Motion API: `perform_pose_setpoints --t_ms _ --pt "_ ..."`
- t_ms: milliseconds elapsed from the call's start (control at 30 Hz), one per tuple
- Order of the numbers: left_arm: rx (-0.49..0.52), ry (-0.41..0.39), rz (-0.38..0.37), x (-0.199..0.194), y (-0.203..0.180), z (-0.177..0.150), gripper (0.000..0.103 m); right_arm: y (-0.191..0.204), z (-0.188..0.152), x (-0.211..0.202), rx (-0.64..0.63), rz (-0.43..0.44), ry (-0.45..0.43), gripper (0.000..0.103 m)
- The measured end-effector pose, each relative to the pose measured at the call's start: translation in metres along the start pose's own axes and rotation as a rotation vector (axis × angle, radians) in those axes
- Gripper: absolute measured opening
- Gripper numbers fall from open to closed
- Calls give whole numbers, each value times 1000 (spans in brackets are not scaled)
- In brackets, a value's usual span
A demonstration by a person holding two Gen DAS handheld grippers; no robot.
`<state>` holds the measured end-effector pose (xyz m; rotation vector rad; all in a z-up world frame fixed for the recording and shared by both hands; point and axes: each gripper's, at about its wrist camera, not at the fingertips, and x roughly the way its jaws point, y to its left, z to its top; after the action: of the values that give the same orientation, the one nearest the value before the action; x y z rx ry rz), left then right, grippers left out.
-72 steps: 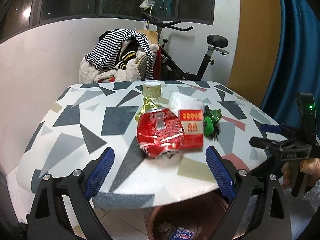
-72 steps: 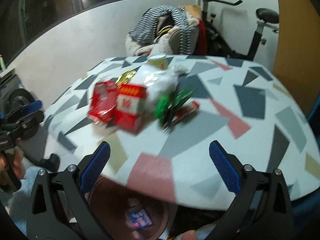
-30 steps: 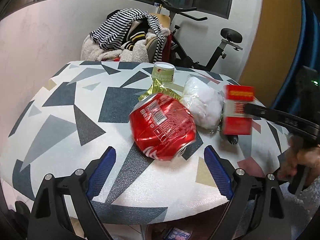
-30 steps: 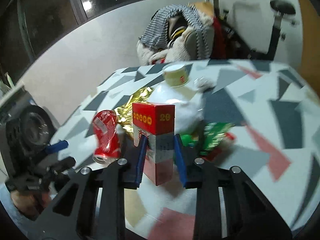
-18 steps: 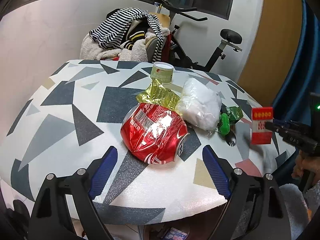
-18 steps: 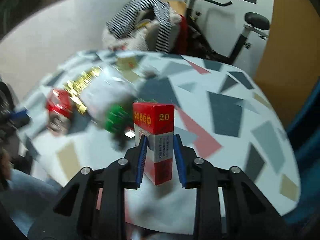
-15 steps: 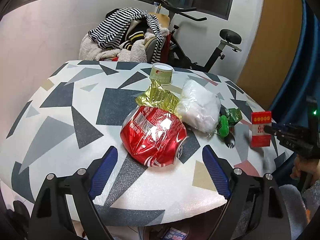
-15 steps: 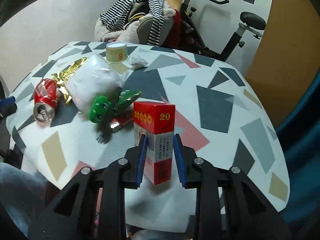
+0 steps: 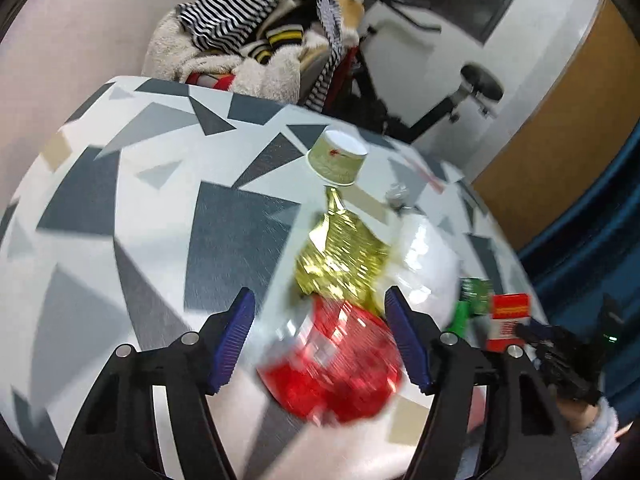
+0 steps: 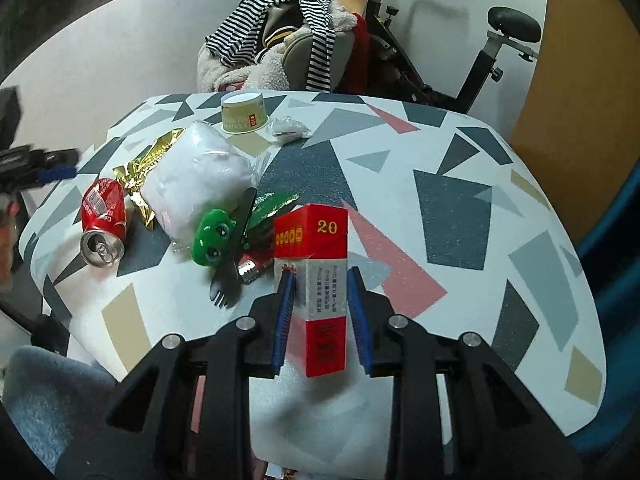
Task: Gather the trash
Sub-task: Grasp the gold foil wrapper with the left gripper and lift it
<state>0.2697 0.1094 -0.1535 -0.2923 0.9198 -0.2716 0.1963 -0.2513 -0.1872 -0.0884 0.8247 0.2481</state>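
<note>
My right gripper (image 10: 320, 312) is shut on a red and white cigarette box (image 10: 316, 276) and holds it above the table's near edge; the box also shows at the right of the left wrist view (image 9: 506, 320). My left gripper (image 9: 320, 340) is open, its blue pads on either side of a crushed red soda can (image 9: 336, 368), which lies on the table (image 9: 132, 216). The can also shows in the right wrist view (image 10: 104, 220). A gold wrapper (image 9: 340, 256), a white plastic bag (image 10: 196, 176), a paper cup (image 10: 244, 114) and a green wrapper (image 10: 214, 236) lie in a heap.
A black plastic fork (image 10: 232, 256) lies by the green wrapper. A small clear wrapper (image 10: 288, 128) sits near the cup. Behind the table are a chair piled with clothes (image 10: 280, 40) and an exercise bike (image 10: 480, 52). A blue curtain (image 9: 600, 216) hangs at the right.
My left gripper has moved forward and down to the red can, its jaws now around it. My right gripper has carried the cigarette box back toward the table's near edge.
</note>
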Motion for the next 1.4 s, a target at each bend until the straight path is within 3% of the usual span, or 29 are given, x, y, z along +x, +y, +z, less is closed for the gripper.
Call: perform_pose_setpoints --t_ms 200,467,500,533,600,667,967,1100,1233,1400 --pt "-48 134 -48 55 11 35 66 -1 2 3 8 9 1 30" --pt "2 250 -34 108 -3 49 66 2 1 5 -18 1 -4 30" --pt "15 257 -25 111 -4 50 63 2 1 5 -20 0 -5 30" --pt "36 269 -11 115 -8 50 52 2 1 6 -21 0 -5 30" --pt "31 236 -10 111 -9 53 36 2 1 6 -18 0 -4 30" --pt "36 185 13 103 -10 59 31 2 2 6 -16 -1 -4 30" --pt "122 19 91 47 -27 83 30 1 1 1 4 -3 -15 29" --pt "163 -44 163 20 -34 86 30 0 2 -8 20 -1 -33 28" --pt "237 -134 221 -13 -48 75 30 3 2 -20 12 -5 -53 28" --pt "272 -220 170 -52 -68 36 30 5 1 -33 11 1 -67 28"
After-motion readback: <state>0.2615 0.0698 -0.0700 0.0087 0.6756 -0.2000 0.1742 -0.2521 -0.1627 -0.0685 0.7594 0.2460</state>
